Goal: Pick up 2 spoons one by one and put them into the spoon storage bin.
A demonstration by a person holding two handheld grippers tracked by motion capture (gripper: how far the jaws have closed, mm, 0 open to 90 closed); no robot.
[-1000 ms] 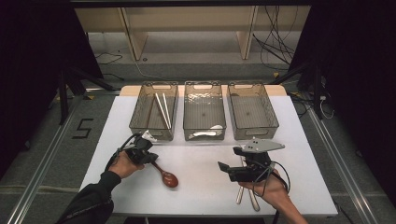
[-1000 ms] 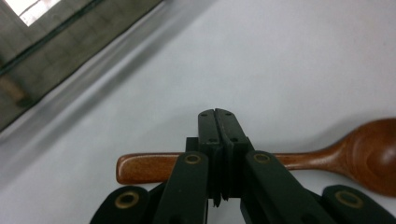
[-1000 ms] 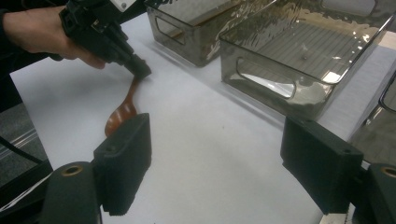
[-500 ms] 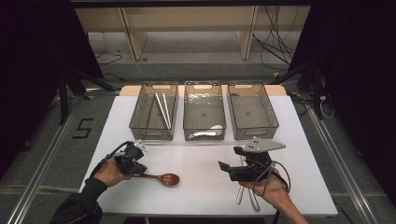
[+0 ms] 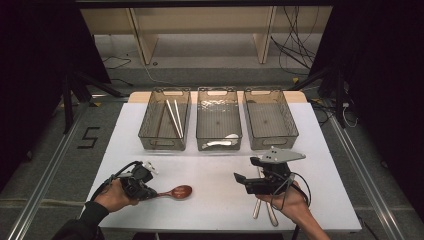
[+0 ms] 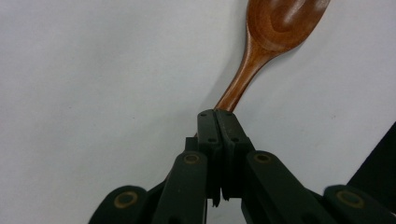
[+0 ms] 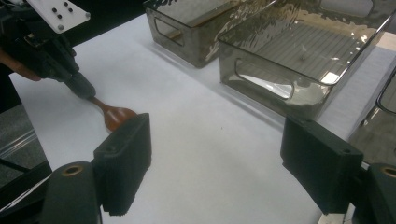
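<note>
The left gripper [image 5: 145, 191] is clamped on the handle of a wooden spoon [image 5: 176, 192]; in the left gripper view its two black jaws stand pressed together around the brown handle [image 6: 236, 86], which runs straight out ahead of the tips to the bowl [image 6: 285, 21] at the top of that view. The spoon lies low over the white table [image 5: 210, 170], its bowl pointing away from the left gripper toward the right gripper [image 5: 240, 180], with a stretch of bare table between bowl and right gripper. Whether the bowl rests on the table or hangs just above it I cannot tell. The right gripper is released: in the right gripper view its jaws stand wide apart with only table between them, and beyond its left jaw the spoon's bowl [image 7: 116, 116] and the left gripper [image 7: 81, 88] show farther off. Under the right hand [image 5: 292, 205], on the near side of the right gripper, lie two pale utensils [image 5: 267, 212] side by side. Ahead of both grippers, across the table, stand three clear bins [image 5: 219, 145] in a row; the one farthest toward the left gripper's side holds chopsticks [image 5: 174, 117], and the middle one holds a white spoon [image 5: 222, 142] at its near wall.
</note>
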